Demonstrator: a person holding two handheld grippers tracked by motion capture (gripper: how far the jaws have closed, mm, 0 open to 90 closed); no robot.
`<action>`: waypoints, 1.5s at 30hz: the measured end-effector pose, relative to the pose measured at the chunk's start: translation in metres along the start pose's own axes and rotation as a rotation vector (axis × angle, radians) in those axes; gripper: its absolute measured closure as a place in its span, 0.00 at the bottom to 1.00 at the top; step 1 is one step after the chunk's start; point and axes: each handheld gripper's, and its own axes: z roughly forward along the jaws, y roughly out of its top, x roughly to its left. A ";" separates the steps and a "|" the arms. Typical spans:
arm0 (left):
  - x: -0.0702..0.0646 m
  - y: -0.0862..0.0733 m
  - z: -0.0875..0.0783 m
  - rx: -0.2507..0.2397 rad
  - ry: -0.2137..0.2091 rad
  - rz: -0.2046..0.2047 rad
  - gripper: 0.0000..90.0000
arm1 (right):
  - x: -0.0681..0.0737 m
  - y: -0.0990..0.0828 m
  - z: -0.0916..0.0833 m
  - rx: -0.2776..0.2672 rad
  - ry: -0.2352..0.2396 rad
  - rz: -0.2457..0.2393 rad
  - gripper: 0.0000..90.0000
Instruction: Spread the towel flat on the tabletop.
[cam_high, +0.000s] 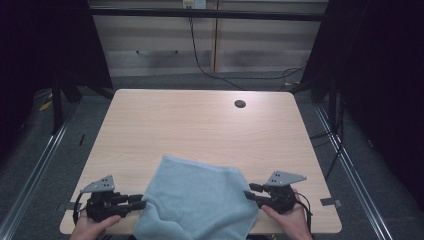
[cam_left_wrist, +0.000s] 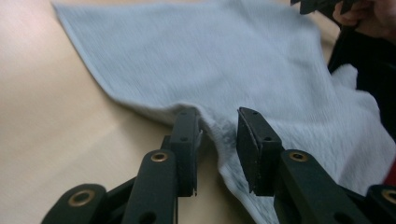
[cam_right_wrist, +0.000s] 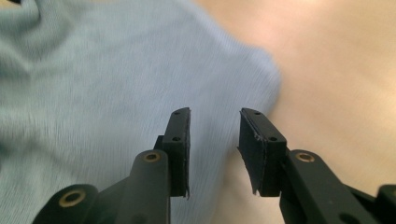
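Note:
A light blue towel (cam_high: 200, 200) lies rumpled at the near edge of the wooden table (cam_high: 200, 125), its front part hanging over the edge. My left gripper (cam_high: 140, 202) lies level at the towel's left edge, jaws apart. In the left gripper view a fold of the towel (cam_left_wrist: 210, 60) runs up between the left gripper (cam_left_wrist: 218, 126) jaws, and the pads do not press on it. My right gripper (cam_high: 248, 191) is at the towel's right corner. In the right gripper view the right gripper (cam_right_wrist: 215, 126) stands open over the edge of the towel (cam_right_wrist: 93, 93).
A round cable hole (cam_high: 240, 104) sits in the table's far right part. Bare wood stretches beyond the towel. Dark floor with metal rails and cables surrounds the table. The person's other hand (cam_left_wrist: 369, 14) is at the top right of the left gripper view.

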 end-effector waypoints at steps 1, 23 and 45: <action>0.004 0.006 0.000 -0.019 0.011 0.001 0.73 | -0.004 0.004 0.000 -0.014 -0.015 0.010 0.74; 0.040 0.023 0.074 0.127 0.175 0.058 0.67 | -0.011 0.015 0.072 0.081 0.056 -0.020 0.57; 0.025 0.007 0.053 0.168 0.203 0.086 0.96 | 0.001 0.020 0.046 -0.045 0.065 -0.001 0.92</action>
